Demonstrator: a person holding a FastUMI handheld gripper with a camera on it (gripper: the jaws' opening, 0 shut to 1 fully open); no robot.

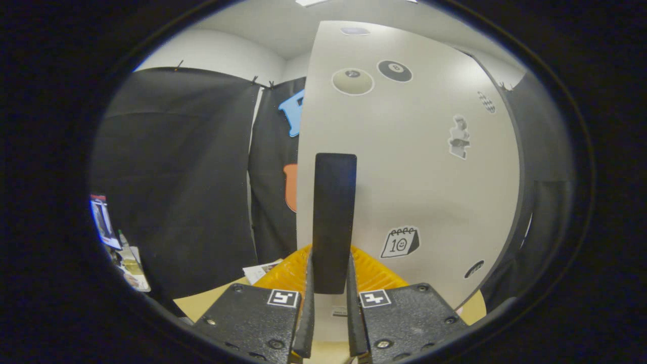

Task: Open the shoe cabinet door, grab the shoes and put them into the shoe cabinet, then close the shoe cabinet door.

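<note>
Cabinet door (419, 167), pale and dotted with stickers, stands just ahead of the tongs (331, 283), its dark upright handle (333, 217) clamped between both fingers. Something yellow and ribbed (374, 273) lies below the door on the tan table (202, 303). Papers (258, 270) rest nearby.

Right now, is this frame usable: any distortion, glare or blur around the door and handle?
Gripper view: strong fisheye bowing, so the door edges curve; light is soft and even, no harsh glare; the handle is sharp, with the gripper fingers closed on it; the stickers are readable.
</note>
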